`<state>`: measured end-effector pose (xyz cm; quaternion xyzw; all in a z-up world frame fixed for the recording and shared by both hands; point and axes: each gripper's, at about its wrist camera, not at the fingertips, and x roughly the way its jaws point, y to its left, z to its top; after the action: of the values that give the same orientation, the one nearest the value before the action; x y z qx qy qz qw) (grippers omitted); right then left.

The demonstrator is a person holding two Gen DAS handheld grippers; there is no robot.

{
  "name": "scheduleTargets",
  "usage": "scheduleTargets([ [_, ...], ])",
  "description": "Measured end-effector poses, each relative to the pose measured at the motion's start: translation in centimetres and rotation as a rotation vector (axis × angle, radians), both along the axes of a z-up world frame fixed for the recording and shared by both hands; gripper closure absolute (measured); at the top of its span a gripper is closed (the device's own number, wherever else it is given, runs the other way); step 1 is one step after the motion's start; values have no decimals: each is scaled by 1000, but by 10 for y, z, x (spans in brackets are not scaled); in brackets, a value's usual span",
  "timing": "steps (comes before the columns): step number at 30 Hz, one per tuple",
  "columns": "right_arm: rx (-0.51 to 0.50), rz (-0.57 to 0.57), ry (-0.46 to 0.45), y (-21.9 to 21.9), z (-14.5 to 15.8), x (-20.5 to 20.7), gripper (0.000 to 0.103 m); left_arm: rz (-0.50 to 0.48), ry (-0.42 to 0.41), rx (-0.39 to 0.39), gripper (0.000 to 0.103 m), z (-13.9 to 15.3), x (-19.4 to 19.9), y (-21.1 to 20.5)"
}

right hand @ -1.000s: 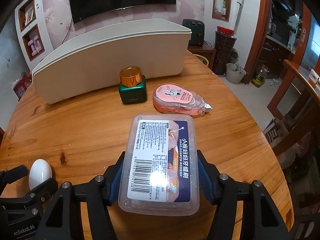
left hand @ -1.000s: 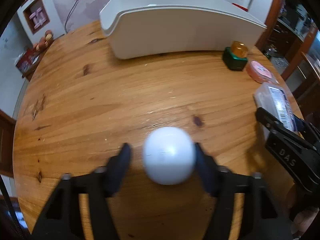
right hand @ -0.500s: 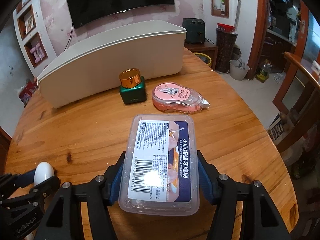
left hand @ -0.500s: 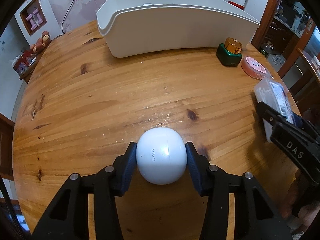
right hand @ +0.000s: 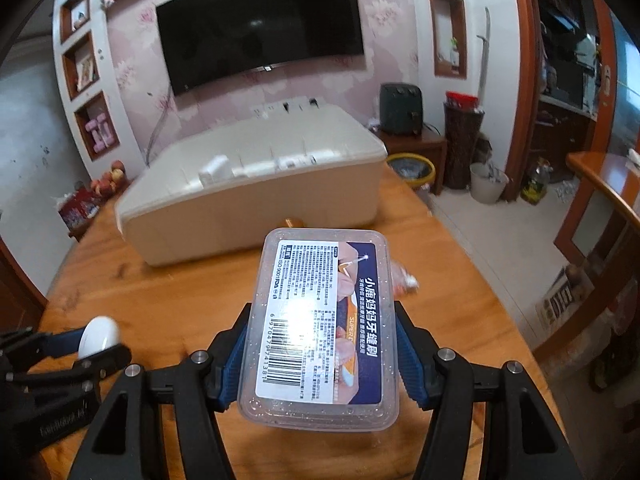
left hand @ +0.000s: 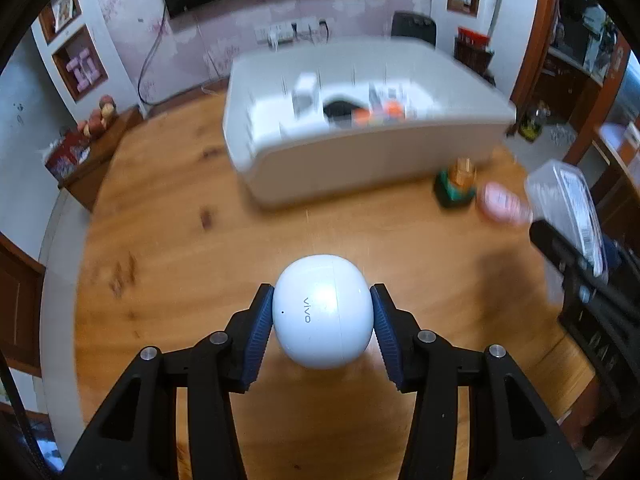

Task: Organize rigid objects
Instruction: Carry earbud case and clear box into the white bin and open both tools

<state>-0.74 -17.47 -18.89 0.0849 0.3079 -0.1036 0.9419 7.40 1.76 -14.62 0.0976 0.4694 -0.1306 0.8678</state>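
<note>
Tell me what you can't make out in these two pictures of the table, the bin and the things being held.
- Bin contents: blurred by motion in the left wrist view; only the tops show over its wall in the right wrist view.
- Green bottle: blurred in the left view; the plastic box hides nearly all of it in the right.
- Pink dispenser: smeared in the left view, mostly behind the box in the right.

A dark television (right hand: 260,28) hangs on the pink floral wall above a round wooden table (left hand: 168,248).
</note>
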Motion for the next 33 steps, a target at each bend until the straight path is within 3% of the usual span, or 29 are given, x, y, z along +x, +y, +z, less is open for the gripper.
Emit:
scheduleTargets([
  [5, -17, 45, -80, -3, 49, 16, 39, -25, -89, -15, 51, 63, 33, -9],
  [11, -55, 82, -239, -14, 144, 50, 39, -26, -233, 15, 51, 139, 78, -26],
  [15, -64, 97, -334, -25, 206, 77, 39, -8, -283, 32, 51, 165, 110, -37],
  [19, -116, 76, -375, -30, 242, 108, 39, 14, -287, 33, 51, 170, 142, -49],
  [22, -113, 65, -338, -38, 245, 142, 39, 43, -276, 33, 51, 160, 169, -57],
  [25, -94, 76, -247, -47, 225, 182, 39, 66, -239, 30, 51, 138, 194, -63],
  [33, -10, 86, 101, -68, 101, 265, 39, 111, -33, 24, 51, 42, 243, -67],
])
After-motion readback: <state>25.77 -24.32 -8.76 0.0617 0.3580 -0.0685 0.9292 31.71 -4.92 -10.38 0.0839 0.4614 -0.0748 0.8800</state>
